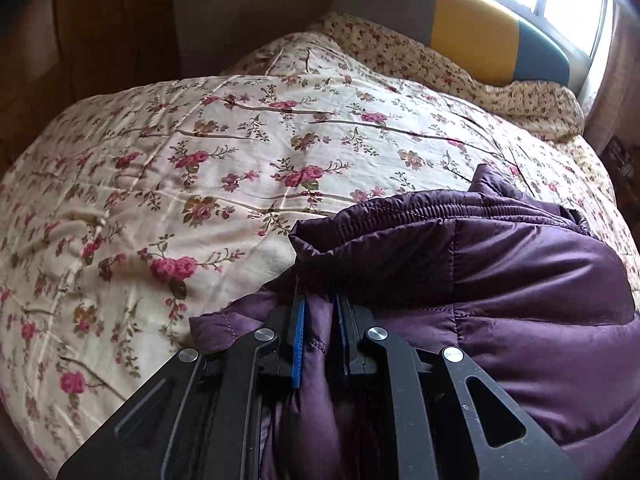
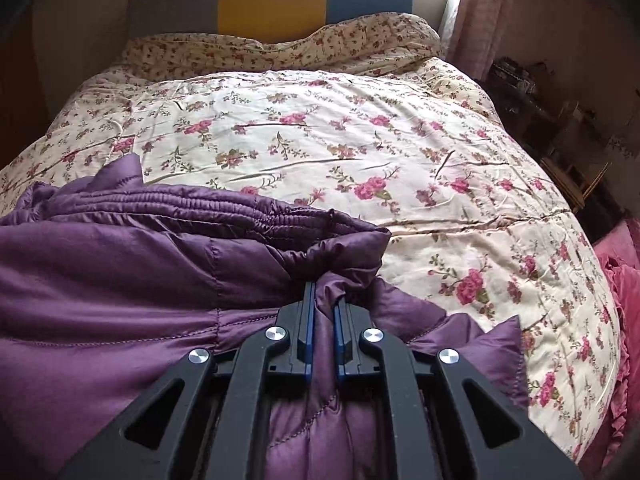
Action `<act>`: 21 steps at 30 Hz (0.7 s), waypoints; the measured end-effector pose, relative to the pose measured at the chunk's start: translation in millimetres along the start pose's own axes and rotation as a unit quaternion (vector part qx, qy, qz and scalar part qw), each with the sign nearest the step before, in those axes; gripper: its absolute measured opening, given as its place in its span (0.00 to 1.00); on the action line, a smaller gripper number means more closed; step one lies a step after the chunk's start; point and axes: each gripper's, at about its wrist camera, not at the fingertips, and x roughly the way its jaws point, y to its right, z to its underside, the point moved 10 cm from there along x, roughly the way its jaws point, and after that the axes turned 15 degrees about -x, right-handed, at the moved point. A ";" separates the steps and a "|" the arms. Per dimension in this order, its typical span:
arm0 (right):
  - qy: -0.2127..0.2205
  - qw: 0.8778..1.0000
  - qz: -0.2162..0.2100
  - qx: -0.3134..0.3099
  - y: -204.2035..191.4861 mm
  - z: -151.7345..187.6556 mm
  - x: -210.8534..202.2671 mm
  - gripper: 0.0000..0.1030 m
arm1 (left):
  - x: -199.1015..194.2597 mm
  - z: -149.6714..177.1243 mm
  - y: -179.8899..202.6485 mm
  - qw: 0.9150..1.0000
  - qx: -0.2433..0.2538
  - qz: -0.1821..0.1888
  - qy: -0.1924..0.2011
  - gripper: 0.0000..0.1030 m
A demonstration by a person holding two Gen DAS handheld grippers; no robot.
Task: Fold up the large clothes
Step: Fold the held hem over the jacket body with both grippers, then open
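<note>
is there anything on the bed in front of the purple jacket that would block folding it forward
Nothing visible does. Both the left hand-held gripper and right hand-held gripper are shut on the purple jacket, and the floral quilt ahead of it lies bare up to the pillow.

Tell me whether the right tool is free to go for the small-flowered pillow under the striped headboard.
Probably not as things stand: the right tool is shut on a fold of the purple quilted jacket. The flowered bedspread up to the small-flowered pillow lies bare, but it would drag the jacket along.

Purple quilted jacket [image 1: 500,280]; cream quilt [image 1: 160,160], pink floral print.
</note>
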 end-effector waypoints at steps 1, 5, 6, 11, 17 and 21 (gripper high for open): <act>0.001 1.000 0.000 -0.002 -0.4 0.4 1.1 0.07 | 1.2 -0.1 -0.9 1.000 -0.004 0.003 0.005 0.13; 0.001 1.000 0.001 -0.001 0.3 1.3 5.3 0.07 | 4.3 -1.4 -0.2 1.000 -0.015 0.006 0.014 0.13; 0.002 1.000 0.000 0.000 0.7 1.3 4.9 0.07 | 4.2 -1.2 0.5 1.000 -0.015 0.005 0.016 0.13; -0.004 1.000 0.013 -0.009 0.5 -0.4 -0.6 0.10 | -1.2 -2.9 0.4 1.000 -0.017 0.008 0.012 0.15; 0.009 0.999 0.029 0.016 11.9 -3.6 -22.0 0.49 | -33.9 -10.7 -1.4 0.998 -0.038 0.029 0.032 0.56; 0.028 0.999 0.018 0.021 5.8 -7.0 -44.5 0.49 | -61.8 -12.2 12.7 0.997 -0.031 0.052 0.051 0.56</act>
